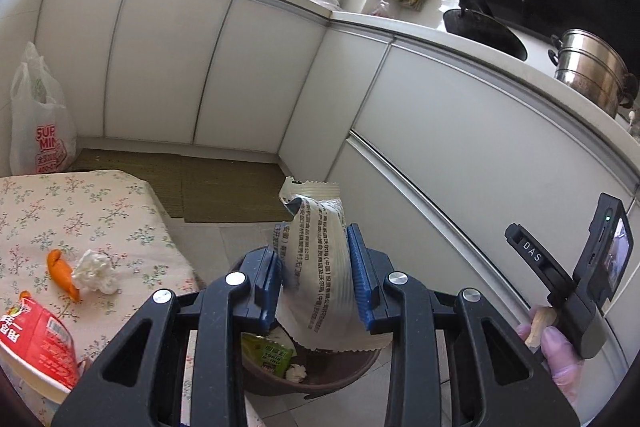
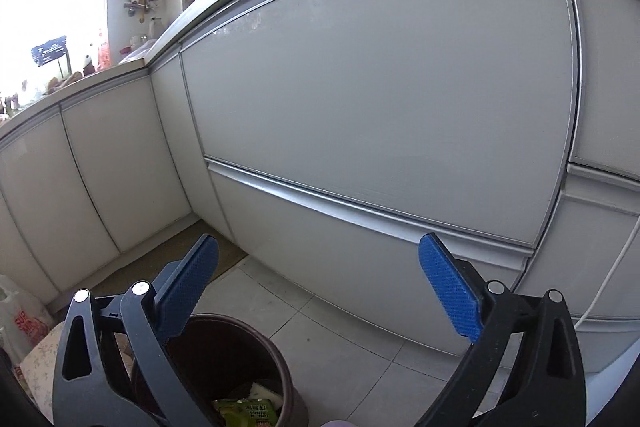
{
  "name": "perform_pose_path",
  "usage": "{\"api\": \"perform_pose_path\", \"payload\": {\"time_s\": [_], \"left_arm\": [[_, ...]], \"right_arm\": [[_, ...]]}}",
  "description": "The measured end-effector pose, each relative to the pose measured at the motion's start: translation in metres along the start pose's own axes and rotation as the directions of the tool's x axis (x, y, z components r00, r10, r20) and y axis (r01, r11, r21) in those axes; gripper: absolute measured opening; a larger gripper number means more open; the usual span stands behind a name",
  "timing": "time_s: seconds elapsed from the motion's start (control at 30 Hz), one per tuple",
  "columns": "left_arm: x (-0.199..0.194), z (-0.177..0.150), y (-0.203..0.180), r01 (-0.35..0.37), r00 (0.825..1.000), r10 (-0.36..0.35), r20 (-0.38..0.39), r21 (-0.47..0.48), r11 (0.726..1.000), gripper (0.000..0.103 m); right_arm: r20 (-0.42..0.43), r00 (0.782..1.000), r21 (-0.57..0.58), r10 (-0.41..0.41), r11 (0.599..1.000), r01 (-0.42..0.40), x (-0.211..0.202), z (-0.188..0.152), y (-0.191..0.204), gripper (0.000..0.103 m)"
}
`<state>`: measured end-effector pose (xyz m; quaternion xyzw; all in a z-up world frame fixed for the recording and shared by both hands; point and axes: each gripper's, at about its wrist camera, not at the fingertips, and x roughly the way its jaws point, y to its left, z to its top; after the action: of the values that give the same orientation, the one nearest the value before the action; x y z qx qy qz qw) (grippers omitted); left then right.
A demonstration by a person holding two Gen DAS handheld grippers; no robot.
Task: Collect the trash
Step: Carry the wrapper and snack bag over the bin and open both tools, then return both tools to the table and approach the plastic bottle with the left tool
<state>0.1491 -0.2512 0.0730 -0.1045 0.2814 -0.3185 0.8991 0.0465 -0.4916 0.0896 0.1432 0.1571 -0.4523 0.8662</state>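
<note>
The white snack wrapper (image 1: 316,263) stands upright between the blue pads of the left tongs (image 1: 318,281), which pinch it narrowly across its middle; its torn top flares above the pads and its lower edge hangs just over the brown bin (image 1: 320,379) on the floor. It looks like thin, crinkled film: nearly weightless, limp and probably a little slick, so a mid-body pinch across a fold seems the surest hold, and it should flutter rather than drop cleanly when let go. In the bin lie a green sachet (image 1: 272,355) and a scrap of tissue. The right tongs (image 2: 320,287) stand wide with nothing between them, above the bin's rim. On the floral surface (image 1: 100,219) to the left, an orange scrap (image 1: 60,273), a crumpled tissue (image 1: 96,273) and a red-lidded noodle cup (image 1: 36,347) wait uncollected.
</note>
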Motion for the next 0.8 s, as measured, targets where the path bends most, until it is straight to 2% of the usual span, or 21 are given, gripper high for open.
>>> {"api": "perform_pose_path", "payload": {"time_s": [0.03, 0.07, 0.1, 0.13, 0.17, 0.2, 0.3, 0.47, 0.6, 0.8], "left_arm": [[0.006, -0.001, -0.006, 0.012, 1.0, -0.012, -0.007, 0.013, 1.0, 0.033], [0.013, -0.002, -0.012, 0.023, 1.0, -0.022, -0.018, 0.03, 0.999, 0.04], [0.016, -0.004, -0.017, 0.027, 0.999, -0.026, -0.025, 0.044, 0.999, 0.052], [0.019, -0.007, -0.021, 0.03, 0.999, -0.028, -0.026, 0.057, 0.998, 0.06], [0.02, -0.009, -0.024, 0.031, 0.999, -0.029, -0.022, 0.067, 0.997, 0.073], [0.021, -0.011, -0.025, 0.037, 0.999, -0.035, -0.019, 0.075, 0.996, 0.078], [0.022, -0.015, -0.025, 0.035, 0.999, -0.033, -0.025, 0.083, 0.996, 0.078], [0.019, -0.017, -0.012, 0.016, 0.999, -0.014, -0.043, 0.041, 0.999, 0.078], [0.01, -0.017, -0.001, -0.017, 0.998, 0.018, -0.053, 0.023, 1.0, 0.078], [-0.013, -0.015, 0.017, -0.091, 0.995, 0.092, -0.047, 0.02, 0.996, 0.08]], "right_arm": [[-0.006, 1.0, 0.002, -0.002, 1.0, 0.002, 0.001, -0.001, -0.004, 0.096], [-0.018, 1.0, 0.005, -0.001, 1.0, 0.001, 0.004, -0.002, -0.005, 0.096], [-0.029, 1.0, 0.005, 0.002, 1.0, -0.002, 0.006, -0.003, -0.002, 0.096], [-0.037, 0.999, 0.002, 0.006, 1.0, -0.006, 0.007, -0.005, -0.003, 0.096], [-0.043, 0.999, -0.006, 0.007, 1.0, -0.007, 0.008, -0.006, -0.001, 0.096], [-0.044, 0.999, -0.014, 0.006, 1.0, -0.007, 0.009, -0.007, -0.001, 0.096], [-0.042, 0.999, -0.034, 0.004, 0.999, -0.005, 0.011, -0.007, 0.003, 0.096], [-0.059, 0.998, -0.01, 0.01, 1.0, -0.011, 0.013, -0.005, 0.003, 0.096], [-0.088, 0.995, -0.011, 0.049, 0.999, -0.05, 0.012, -0.007, 0.015, 0.096], [-0.121, 0.984, -0.071, 0.13, 0.988, -0.139, -0.001, -0.019, 0.046, 0.096]]}}
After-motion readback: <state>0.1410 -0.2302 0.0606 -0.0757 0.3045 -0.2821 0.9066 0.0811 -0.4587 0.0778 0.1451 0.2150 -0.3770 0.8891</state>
